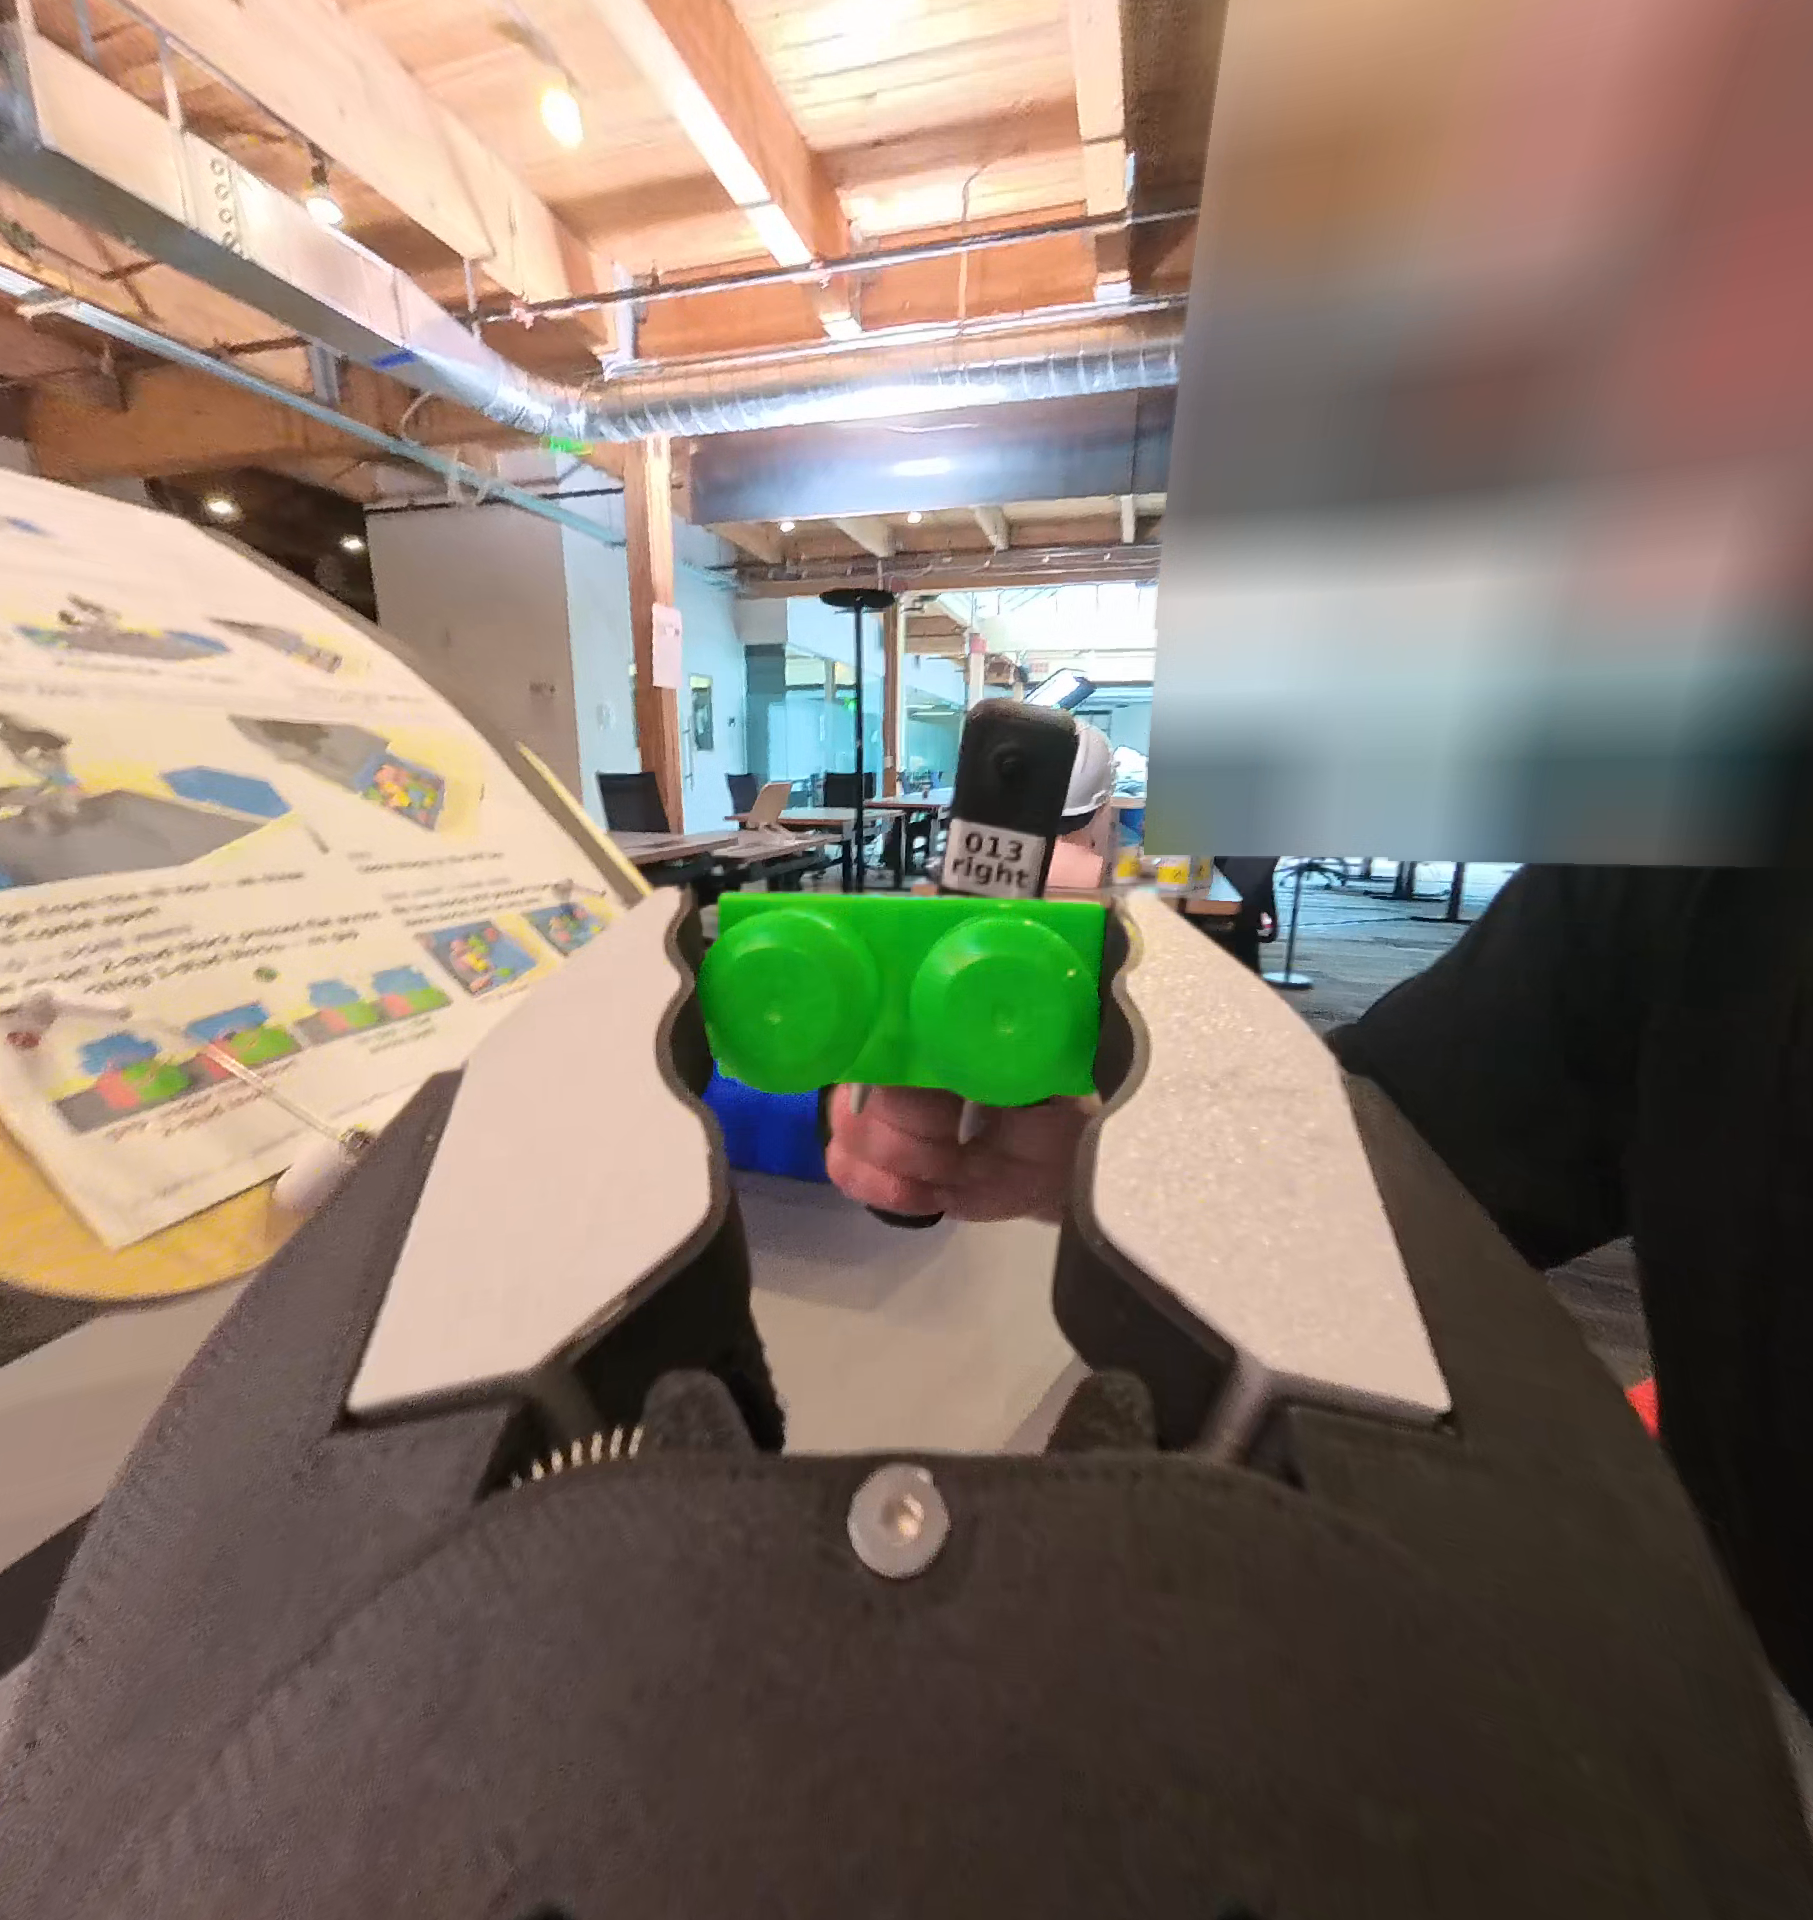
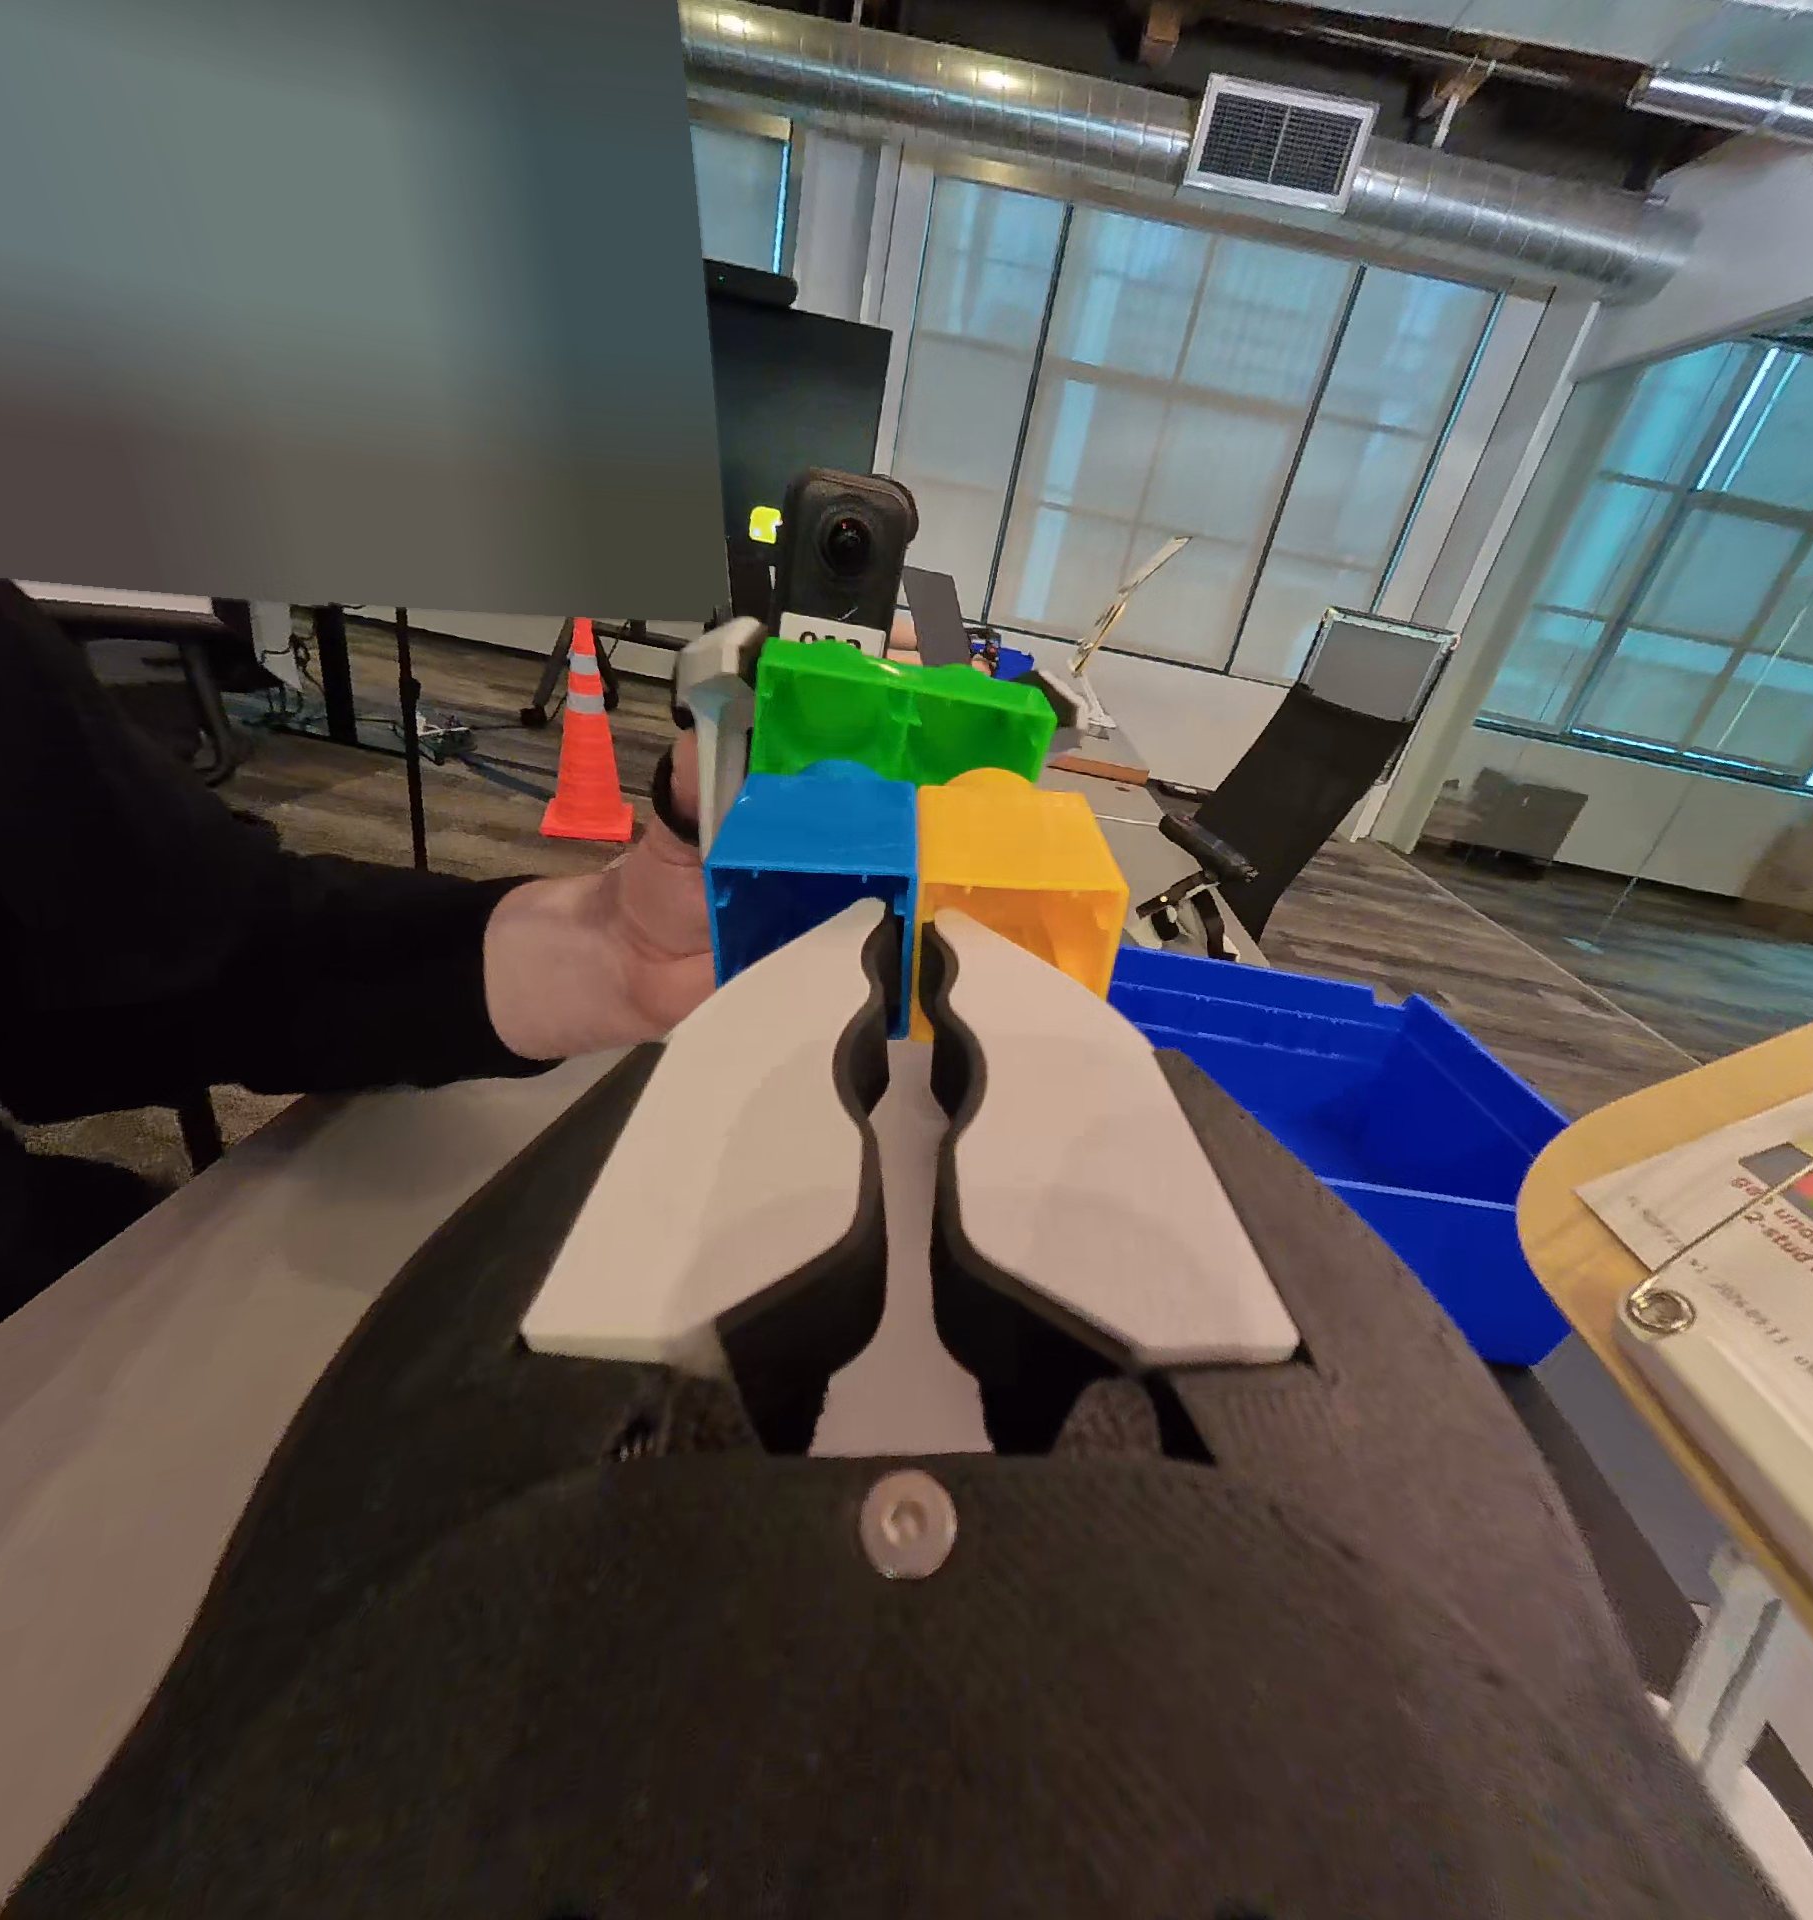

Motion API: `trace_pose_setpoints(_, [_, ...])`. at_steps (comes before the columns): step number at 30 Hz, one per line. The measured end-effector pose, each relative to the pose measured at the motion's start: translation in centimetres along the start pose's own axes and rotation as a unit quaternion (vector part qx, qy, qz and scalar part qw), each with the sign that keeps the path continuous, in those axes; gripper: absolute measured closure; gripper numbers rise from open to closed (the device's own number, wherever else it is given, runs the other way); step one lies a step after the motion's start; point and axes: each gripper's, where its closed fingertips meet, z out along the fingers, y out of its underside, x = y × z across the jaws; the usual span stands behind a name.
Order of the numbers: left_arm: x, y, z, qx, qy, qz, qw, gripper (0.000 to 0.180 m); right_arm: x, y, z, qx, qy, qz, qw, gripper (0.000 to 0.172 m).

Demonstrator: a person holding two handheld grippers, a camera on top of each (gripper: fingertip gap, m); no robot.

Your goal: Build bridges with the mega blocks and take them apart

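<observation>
**Two grippers gripping one block bridge in mid-air**

The left gripper [image 1: 902, 997] is clamping the two-stud green plastic block [image 1: 902, 997] by its ends. The right gripper [image 2: 907, 935] is pinching the adjoining walls of the blue block [image 2: 808, 862] and yellow block [image 2: 1016, 852], both plugged beneath the green one above the blue plastic bin [image 2: 1380, 1143].
</observation>
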Motion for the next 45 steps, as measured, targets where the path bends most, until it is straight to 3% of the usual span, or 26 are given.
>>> trace_pose_setpoints(12, [0.9,0.2,2.7,0.000,0.004,0.023,1.000,0.108,-0.5,-1.9,-0.6,0.046,-0.012,0.007,0.999,0.169])
trace_pose_setpoints(23, [1.4,-1.0,3.3,0.061,-0.001,0.012,0.998,0.109,-0.7,-2.7,-0.6,0.097,-0.018,0.055,0.994,0.169])
trace_pose_setpoints(39, [2.3,-0.4,3.8,0.007,-0.012,0.054,0.998,0.108,-1.2,-3.0,-0.6,0.076,-0.031,0.030,0.996,0.169])
trace_pose_setpoints(45, [2.8,-0.9,4.0,0.018,-0.011,0.066,0.998,0.107,-1.6,-3.3,-0.5,0.091,-0.032,0.033,0.995,0.168])
